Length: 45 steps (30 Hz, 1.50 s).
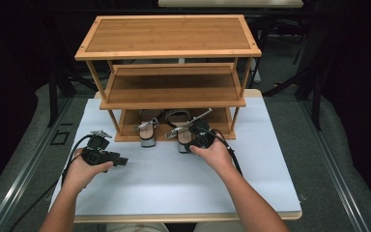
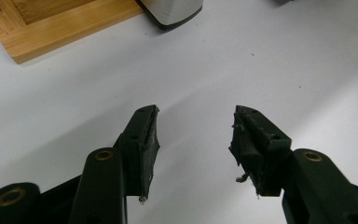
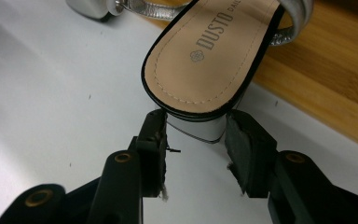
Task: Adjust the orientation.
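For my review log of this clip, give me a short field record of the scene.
surface: white table top
furniture: three-tier bamboo shoe rack
footwear: two silver block-heel sandals, toes on the lowest shelf; left sandal, right sandal
right gripper: jaws astride the right sandal's heel
left gripper: holds nothing, over bare table

**Silver block-heel sandals at the rack's foot**

The right sandal (image 3: pixel 205 56) has a tan insole, black edging and silver straps; its block heel overhangs the white table (image 1: pixel 174 179). The left sandal (image 1: pixel 147 131) stands just beside it, heel likewise outward.
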{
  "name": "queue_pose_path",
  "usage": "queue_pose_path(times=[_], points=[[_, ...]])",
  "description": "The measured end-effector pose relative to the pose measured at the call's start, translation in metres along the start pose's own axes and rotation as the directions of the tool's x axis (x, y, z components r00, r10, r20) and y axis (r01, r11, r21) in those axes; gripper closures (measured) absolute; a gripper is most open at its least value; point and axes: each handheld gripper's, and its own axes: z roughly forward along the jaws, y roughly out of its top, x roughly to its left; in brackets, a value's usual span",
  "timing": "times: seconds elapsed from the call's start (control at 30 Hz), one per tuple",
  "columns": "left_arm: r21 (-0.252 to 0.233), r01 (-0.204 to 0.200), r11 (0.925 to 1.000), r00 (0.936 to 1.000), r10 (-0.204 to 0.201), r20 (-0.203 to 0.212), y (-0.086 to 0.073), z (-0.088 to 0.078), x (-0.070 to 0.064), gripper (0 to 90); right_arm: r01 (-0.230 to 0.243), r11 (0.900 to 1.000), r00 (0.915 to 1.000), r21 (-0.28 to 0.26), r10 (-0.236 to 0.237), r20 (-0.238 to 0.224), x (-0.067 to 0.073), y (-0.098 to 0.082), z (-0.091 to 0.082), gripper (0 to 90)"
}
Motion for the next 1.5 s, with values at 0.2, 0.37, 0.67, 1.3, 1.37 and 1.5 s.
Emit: queue_pose_path(times=[0.2, 0.37, 0.67, 1.3, 1.37, 1.5], points=[[0.001, -0.002, 1.0000, 1.0000, 0.002, 0.000, 0.000, 0.000, 0.000, 50.2, -0.011, 1.000, 0.9999, -0.001, 0.011, -0.006, 0.000, 0.009, 0.007, 57.4], [0.005, -0.005, 1.0000, 1.0000, 0.005, 0.001, 0.000, 0.001, 0.000, 50.1, -0.017, 1.000, 0.9989, -0.004, 0.017, -0.044, 0.005, 0.016, 0.014, 54.4], [-0.004, -0.005, 1.0000, 1.0000, 0.005, -0.003, 0.000, 0.001, 0.000, 50.4, 0.012, 1.000, 0.9993, -0.011, -0.012, 0.036, 0.005, 0.029, 0.020, 55.3], [-0.029, -0.011, 0.9995, 0.9993, 0.010, -0.035, 0.023, 0.013, -0.006, 47.2, -0.032, 0.995, 0.9995, -0.092, 0.033, 0.006, 0.000, 0.019, 0.002, 41.6], [-0.024, -0.014, 0.9996, 0.9994, 0.013, -0.033, 0.030, 0.019, -0.008, 45.5, -0.033, 0.995, 0.9994, -0.095, 0.034, 0.002, 0.000, 0.019, 0.003, 39.0], [-0.014, -0.022, 0.9996, 0.9989, 0.022, -0.041, 0.045, 0.031, -0.012, 44.6, -0.051, 0.994, 0.9983, -0.094, 0.054, 0.022, 0.000, 0.019, 0.007, 36.6]])
